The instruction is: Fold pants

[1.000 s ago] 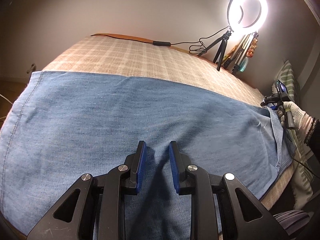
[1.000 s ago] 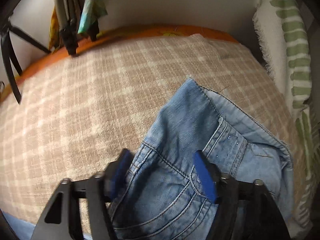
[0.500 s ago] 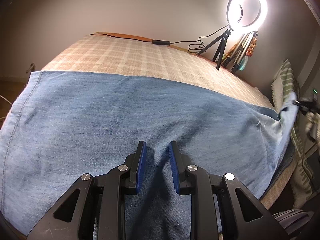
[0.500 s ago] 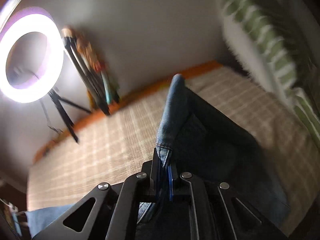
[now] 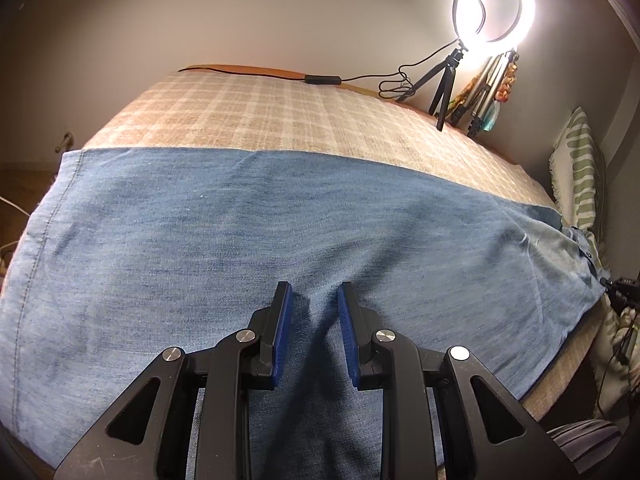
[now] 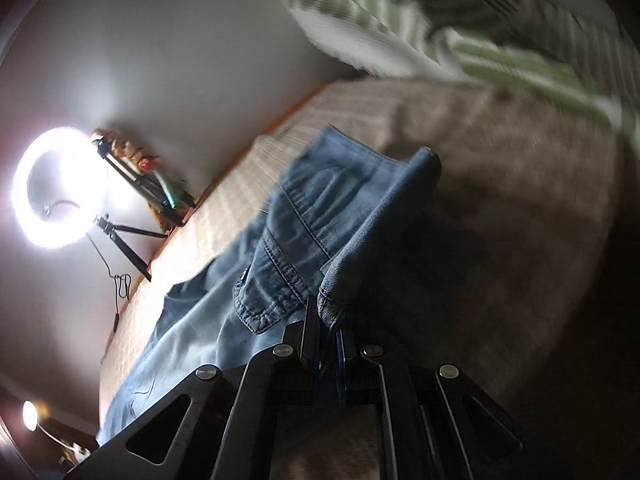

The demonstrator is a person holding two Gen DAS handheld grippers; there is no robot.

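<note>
Left wrist: plaid bedspread (image 5: 280, 116), ring light (image 5: 494, 2).

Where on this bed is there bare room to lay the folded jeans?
The checked beige blanket lies bare between the blue denim jeans and the wall. It gets crowded in the far corner around the lit ring light on its tripod, near the green striped pillow.

Bed (image 5: 280, 120) under beige plaid blanket (image 5: 248, 112). Jeans (image 5: 240, 232) spread flat across near half, waist end at right lifted off blanket. Ring light (image 5: 494, 4) tripod and black cable (image 5: 320, 79) along far edge by wall. Green-striped pillow (image 5: 580, 168) at right end.
</note>
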